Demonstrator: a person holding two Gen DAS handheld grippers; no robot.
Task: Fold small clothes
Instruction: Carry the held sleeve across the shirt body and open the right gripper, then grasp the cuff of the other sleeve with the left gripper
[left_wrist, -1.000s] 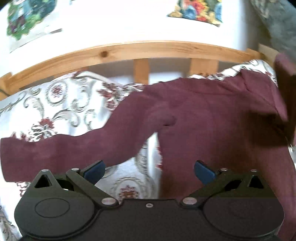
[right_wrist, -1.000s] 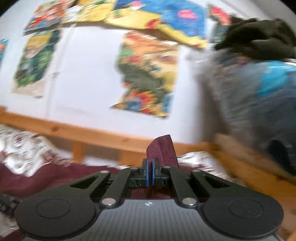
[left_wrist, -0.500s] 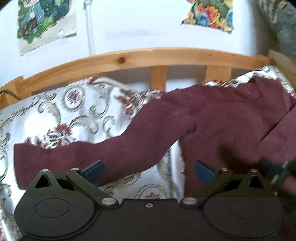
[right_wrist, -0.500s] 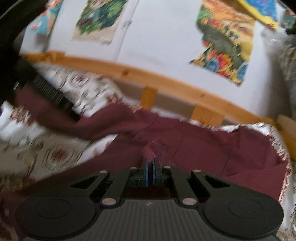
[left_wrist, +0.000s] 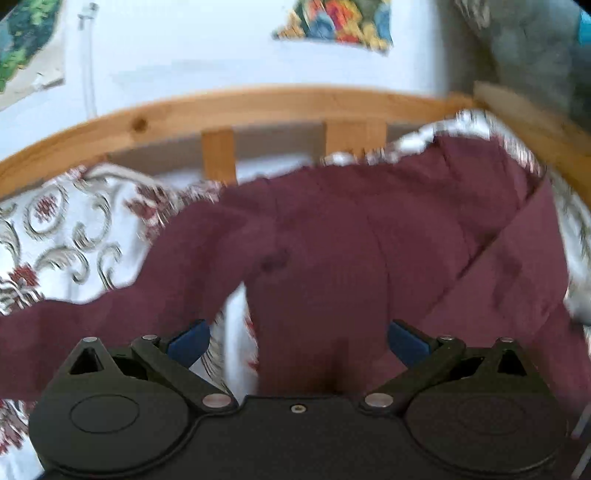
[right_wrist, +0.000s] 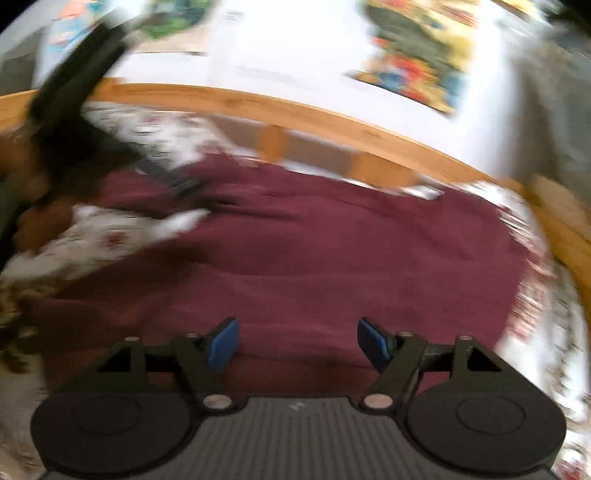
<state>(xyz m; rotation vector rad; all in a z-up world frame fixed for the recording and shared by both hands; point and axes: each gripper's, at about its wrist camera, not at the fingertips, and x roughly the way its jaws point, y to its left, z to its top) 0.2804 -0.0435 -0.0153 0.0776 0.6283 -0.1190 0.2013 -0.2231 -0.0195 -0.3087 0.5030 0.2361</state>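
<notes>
A maroon long-sleeved shirt (left_wrist: 354, 236) lies spread on the patterned bedspread (left_wrist: 66, 229). One sleeve runs out to the left (left_wrist: 92, 317); the right sleeve lies folded across the body (left_wrist: 517, 273). My left gripper (left_wrist: 297, 341) is open and empty, just above the shirt's near edge. In the right wrist view the shirt (right_wrist: 314, 266) fills the middle and my right gripper (right_wrist: 297, 341) is open and empty over it. The left gripper shows there, blurred, at the upper left (right_wrist: 92, 122).
A wooden bed rail (left_wrist: 258, 103) with slats runs along the back, against a white wall with colourful posters (left_wrist: 332, 22). A grey pile of clothes (left_wrist: 524, 55) sits at the far right. The right wrist view is motion-blurred.
My right gripper carried a sleeve end over the shirt's body, then opened and let it go. The sleeve now lies folded across the body. My left gripper stayed open.
</notes>
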